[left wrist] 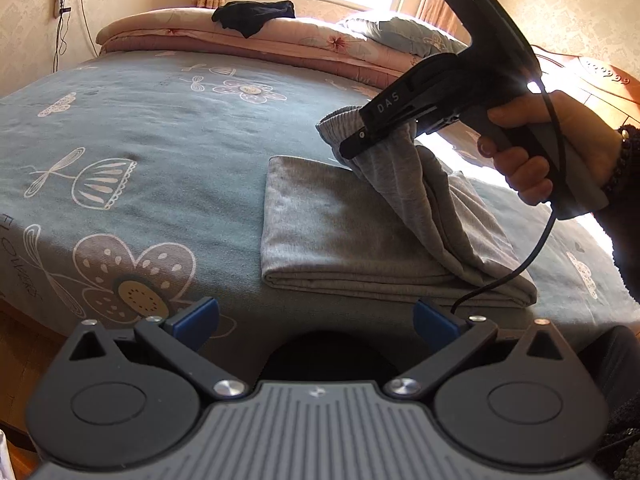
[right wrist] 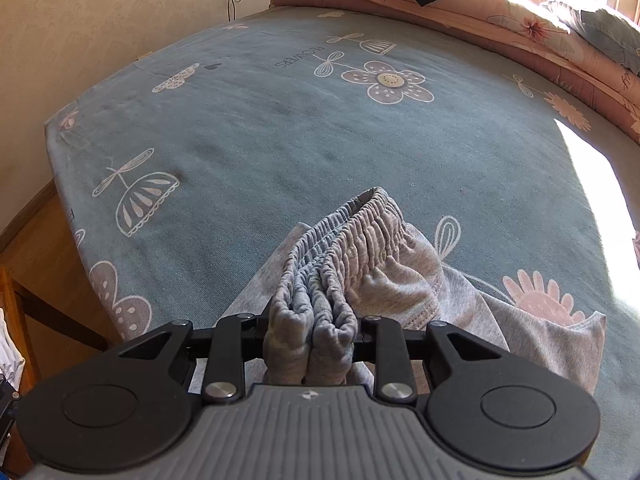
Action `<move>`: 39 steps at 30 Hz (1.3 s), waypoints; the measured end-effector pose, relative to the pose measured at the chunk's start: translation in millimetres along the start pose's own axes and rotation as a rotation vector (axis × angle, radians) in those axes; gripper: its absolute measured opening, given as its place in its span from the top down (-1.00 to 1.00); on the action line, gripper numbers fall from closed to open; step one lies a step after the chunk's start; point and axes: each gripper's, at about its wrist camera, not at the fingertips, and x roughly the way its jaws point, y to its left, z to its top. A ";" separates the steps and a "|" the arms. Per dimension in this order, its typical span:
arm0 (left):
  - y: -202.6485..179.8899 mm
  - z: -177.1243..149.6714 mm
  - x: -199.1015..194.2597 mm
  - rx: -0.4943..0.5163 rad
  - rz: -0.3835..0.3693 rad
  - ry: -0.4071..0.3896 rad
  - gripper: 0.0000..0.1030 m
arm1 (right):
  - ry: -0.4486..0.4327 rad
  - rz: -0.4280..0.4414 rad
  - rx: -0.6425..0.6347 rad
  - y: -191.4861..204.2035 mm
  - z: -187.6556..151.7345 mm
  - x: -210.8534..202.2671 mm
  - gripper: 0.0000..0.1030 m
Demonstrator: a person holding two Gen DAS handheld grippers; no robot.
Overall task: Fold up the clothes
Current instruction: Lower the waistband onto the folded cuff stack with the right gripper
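Note:
Grey sweatpants (left wrist: 340, 236) lie partly folded on the blue flowered bed sheet (left wrist: 160, 136). My right gripper (left wrist: 360, 142) is shut on their bunched elastic waistband (left wrist: 340, 120) and holds that end lifted above the folded part. In the right wrist view the gathered waistband (right wrist: 344, 240) runs forward from between the jaws of the right gripper (right wrist: 310, 338), with the rest of the pants (right wrist: 540, 344) spread to the right. My left gripper (left wrist: 316, 322) hangs open at the near edge of the bed, in front of the folded pants, its blue pads (left wrist: 196, 318) touching nothing.
A rolled pink floral quilt (left wrist: 240, 40) lies along the far side of the bed with a dark garment (left wrist: 256, 16) on it, and a pillow (left wrist: 404, 34) beside it. A person's hand (left wrist: 560, 148) holds the right gripper's handle, its cable (left wrist: 532, 248) hanging over the pants. Wooden floor (right wrist: 36, 248) shows left.

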 end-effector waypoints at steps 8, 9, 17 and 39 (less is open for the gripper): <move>-0.2 -4.3 9.1 -0.015 -0.011 0.015 -0.99 | -0.041 -0.002 0.006 -11.6 9.8 -23.0 0.38; -0.5 -4.5 10.6 -0.013 -0.012 0.015 -0.99 | -0.046 -0.007 0.003 -11.2 12.6 -27.0 0.38; -3.0 -6.0 11.4 -0.010 -0.016 0.018 -0.99 | -0.046 -0.012 -0.086 20.9 26.1 -16.6 0.38; -1.0 -12.4 12.4 -0.002 0.022 0.057 -0.99 | 0.030 -0.100 -0.241 66.9 -15.8 53.8 0.36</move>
